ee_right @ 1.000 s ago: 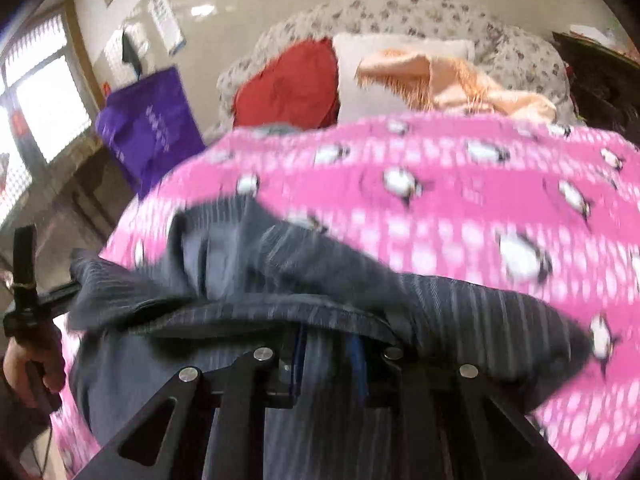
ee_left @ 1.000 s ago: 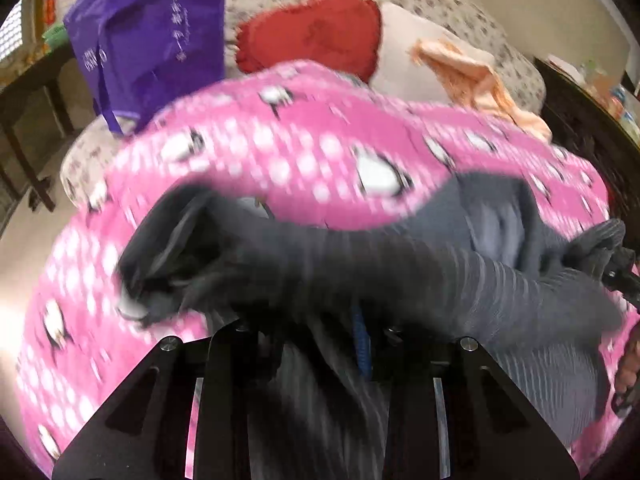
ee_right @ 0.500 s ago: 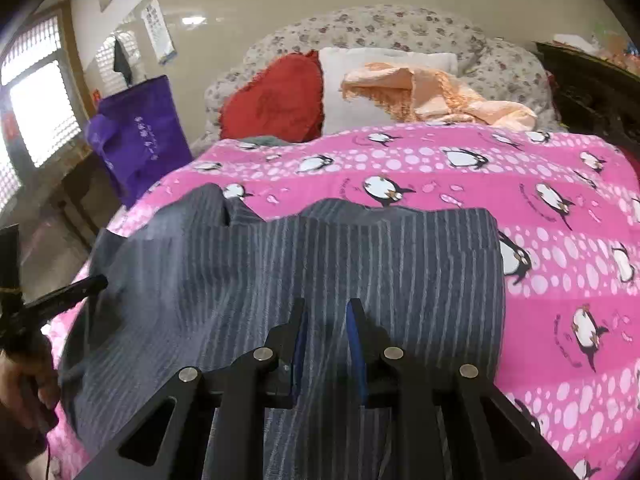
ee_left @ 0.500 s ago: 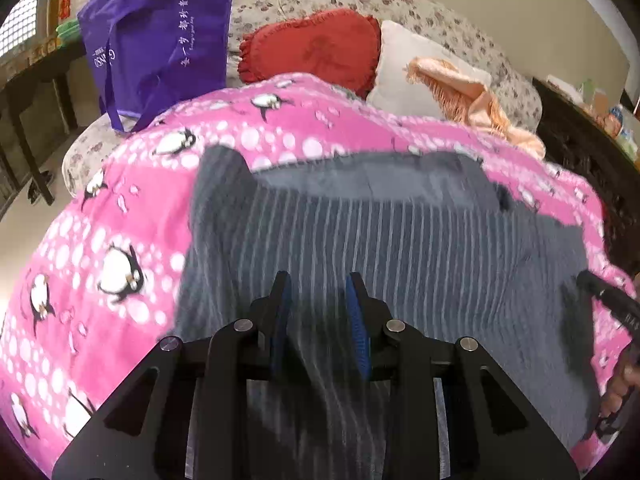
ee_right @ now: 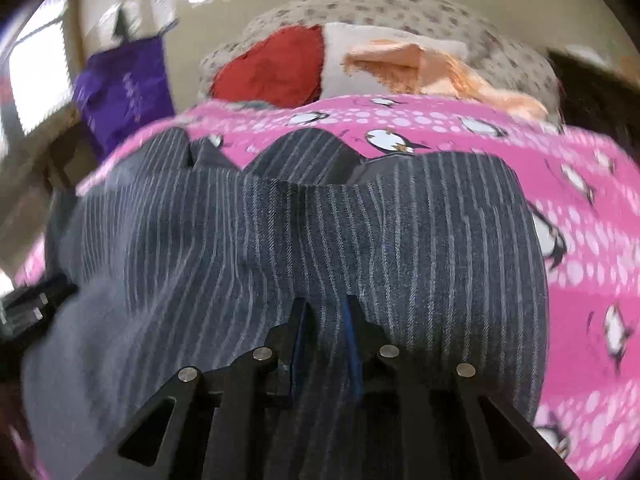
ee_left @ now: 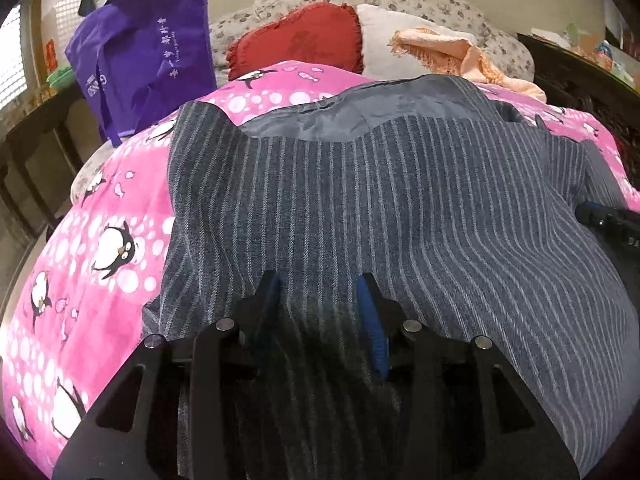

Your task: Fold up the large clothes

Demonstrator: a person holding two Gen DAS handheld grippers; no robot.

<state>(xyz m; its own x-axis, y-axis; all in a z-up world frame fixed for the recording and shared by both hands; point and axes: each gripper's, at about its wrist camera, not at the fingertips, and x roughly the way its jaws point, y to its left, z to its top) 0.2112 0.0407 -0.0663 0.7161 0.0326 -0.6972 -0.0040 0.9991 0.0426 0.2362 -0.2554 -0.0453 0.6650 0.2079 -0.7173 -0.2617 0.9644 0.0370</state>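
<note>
A large dark grey pinstriped garment (ee_left: 400, 208) lies spread over a pink penguin-print blanket (ee_left: 100, 264); its plain grey lining (ee_left: 320, 120) shows at the far edge. My left gripper (ee_left: 320, 284) is open, its jaws apart over the garment's near edge, with cloth lying between them. My right gripper (ee_right: 324, 308) has its jaws closer together with striped cloth (ee_right: 320, 240) between them; this view is blurred. The right gripper's tip (ee_left: 608, 216) shows at the right edge of the left wrist view.
A red cushion (ee_left: 300, 40), a white pillow (ee_left: 384, 36) and a peach fringed cloth (ee_left: 460, 56) lie at the bed's head. A purple bag (ee_left: 148, 48) stands at the far left. Dark wooden furniture (ee_left: 580, 80) runs along the right side.
The garment was swung out and laid flat on the blanket. Both grippers have sunk toward its near edge, and the left jaws have opened wider.
</note>
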